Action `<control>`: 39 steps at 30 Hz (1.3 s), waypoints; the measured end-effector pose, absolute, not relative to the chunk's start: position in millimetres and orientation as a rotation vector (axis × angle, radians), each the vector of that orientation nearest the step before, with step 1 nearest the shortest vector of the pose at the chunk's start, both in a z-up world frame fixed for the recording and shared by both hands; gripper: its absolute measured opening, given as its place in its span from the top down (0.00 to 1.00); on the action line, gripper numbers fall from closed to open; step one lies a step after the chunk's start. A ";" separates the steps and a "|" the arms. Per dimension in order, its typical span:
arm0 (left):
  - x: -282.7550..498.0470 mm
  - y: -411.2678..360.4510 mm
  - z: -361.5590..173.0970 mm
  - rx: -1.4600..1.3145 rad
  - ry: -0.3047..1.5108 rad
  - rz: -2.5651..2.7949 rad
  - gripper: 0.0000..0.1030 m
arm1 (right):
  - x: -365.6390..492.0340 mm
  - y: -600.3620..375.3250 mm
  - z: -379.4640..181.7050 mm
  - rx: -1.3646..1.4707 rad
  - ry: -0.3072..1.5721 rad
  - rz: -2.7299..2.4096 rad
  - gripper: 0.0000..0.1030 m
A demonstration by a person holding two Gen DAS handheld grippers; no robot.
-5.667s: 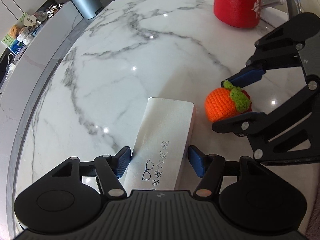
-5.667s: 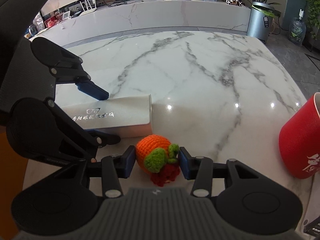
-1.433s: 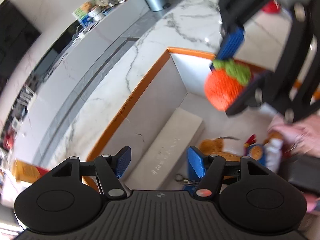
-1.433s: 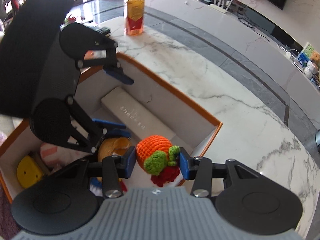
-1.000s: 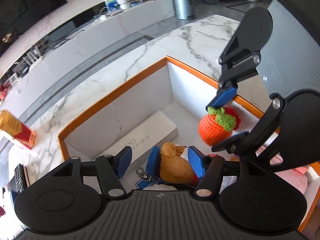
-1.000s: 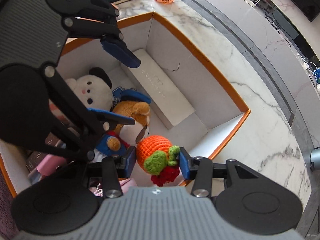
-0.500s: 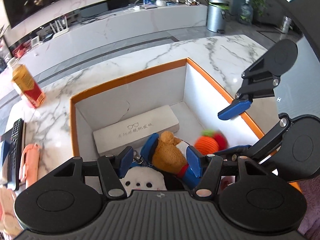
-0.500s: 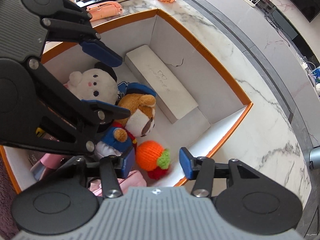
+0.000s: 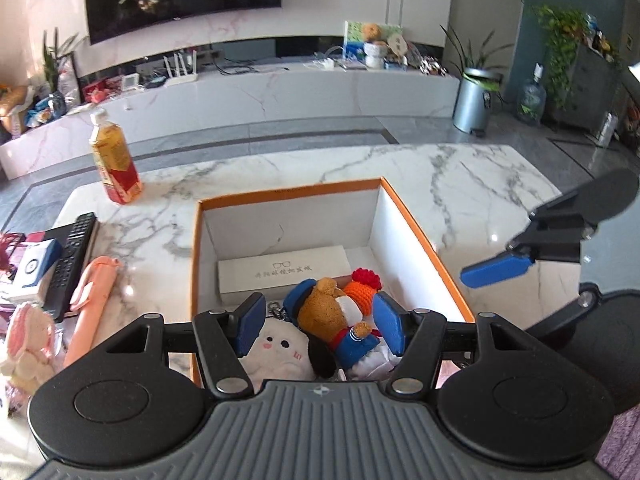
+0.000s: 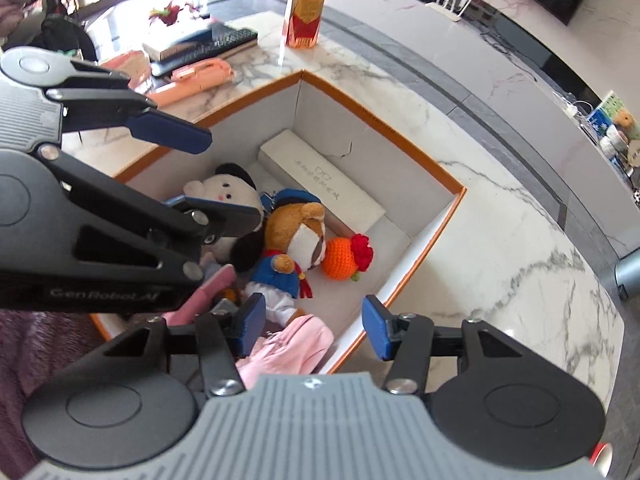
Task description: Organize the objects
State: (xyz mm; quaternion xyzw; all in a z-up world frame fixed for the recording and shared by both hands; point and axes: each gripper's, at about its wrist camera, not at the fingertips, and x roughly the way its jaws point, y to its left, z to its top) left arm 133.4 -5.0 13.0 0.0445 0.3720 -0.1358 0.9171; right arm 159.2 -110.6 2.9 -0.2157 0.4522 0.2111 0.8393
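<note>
An orange-rimmed white box [image 9: 420, 224] [image 10: 448, 216] stands on the marble table. Inside lie a white glasses case [image 9: 282, 270] [image 10: 324, 178], a brown plush bear in blue [image 9: 324, 314] [image 10: 294, 240], a white plush [image 9: 278, 346] [image 10: 224, 192], and the orange crocheted fruit [image 9: 358, 290] [image 10: 340, 258] beside the bear. My left gripper [image 9: 318, 324] hangs open above the box with nothing held. My right gripper [image 10: 314, 326] hovers over the box's near corner, its jaws opening and empty; the fruit lies below and beyond them.
On the table left of the box are a juice bottle [image 9: 114, 160] [image 10: 306, 12], a remote control [image 9: 72, 256], books, a pink case [image 9: 92, 304] and a pink plush. Pink items [image 10: 288, 348] fill the box's near end. Bare marble stretches to the right.
The right gripper let go of the orange fruit, which dropped into the box beside the bear. Both grippers have risen and pulled back from the box; the left one rolled level.
</note>
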 end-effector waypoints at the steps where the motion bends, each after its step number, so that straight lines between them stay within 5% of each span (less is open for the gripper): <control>1: 127.9 -3.6 17.6 0.078 0.753 -0.267 0.31 | 152.3 -111.5 7.6 -0.439 0.942 0.438 0.46; 6: 101.1 3.5 34.0 0.015 0.693 -0.205 0.29 | 116.5 -116.9 29.0 -0.313 0.850 0.387 0.35; 9: 82.1 7.2 40.4 -0.019 0.630 -0.162 0.15 | 97.8 -121.2 36.5 -0.233 0.799 0.341 0.35; 14: 57.8 11.2 43.4 -0.035 0.591 -0.103 0.11 | 72.2 -125.2 37.5 -0.124 0.748 0.282 0.34; 26: 17.4 22.5 34.6 -0.013 0.513 0.050 0.11 | 13.2 -135.2 42.9 -0.003 0.559 0.131 0.21; 39: 18.3 6.5 -0.6 0.014 0.588 0.029 0.11 | 17.5 -144.3 5.5 0.036 0.636 0.090 0.13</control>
